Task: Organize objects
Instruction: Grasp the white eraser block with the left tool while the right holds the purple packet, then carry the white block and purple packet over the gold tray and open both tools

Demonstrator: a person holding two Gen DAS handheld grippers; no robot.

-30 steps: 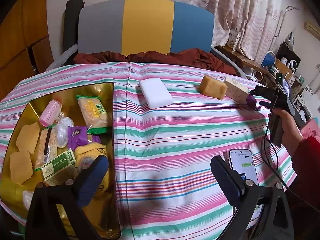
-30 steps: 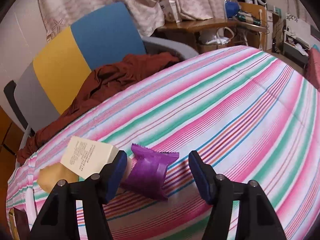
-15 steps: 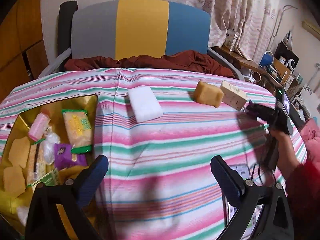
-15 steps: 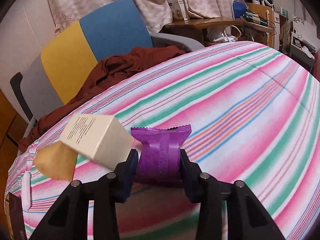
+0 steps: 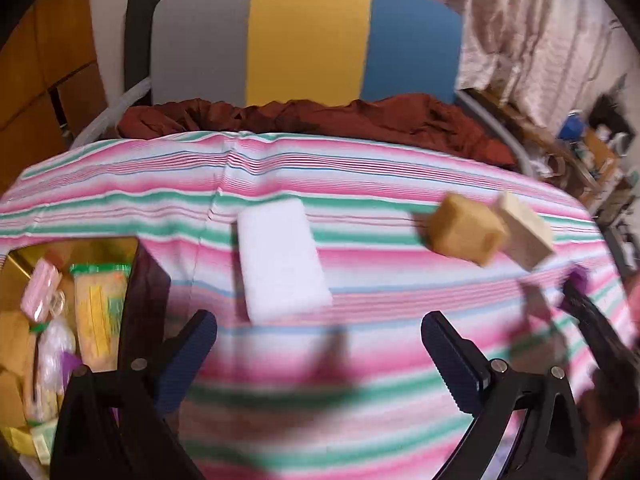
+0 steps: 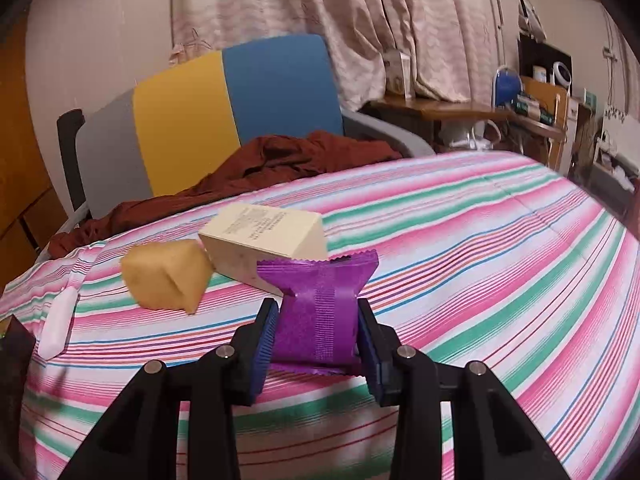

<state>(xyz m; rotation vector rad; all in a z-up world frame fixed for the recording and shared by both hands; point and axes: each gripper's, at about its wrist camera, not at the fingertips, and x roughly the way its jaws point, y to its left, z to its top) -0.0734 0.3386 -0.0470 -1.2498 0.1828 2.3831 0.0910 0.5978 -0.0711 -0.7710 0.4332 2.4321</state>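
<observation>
Already your right gripper (image 6: pixel 316 340) has just closed on the purple packet (image 6: pixel 320 304); sponge (image 6: pixel 166 276) and box (image 6: pixel 264 244) beyond it remain, left gripper (image 5: pixel 320 356) open.

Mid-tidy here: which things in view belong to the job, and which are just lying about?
Job:
- purple packet, clamped in right gripper
- white block
- tan block
- cream box
- gold tray of snacks
- left gripper, open

Lying about:
- chair
- brown cloth
- curtains
</observation>
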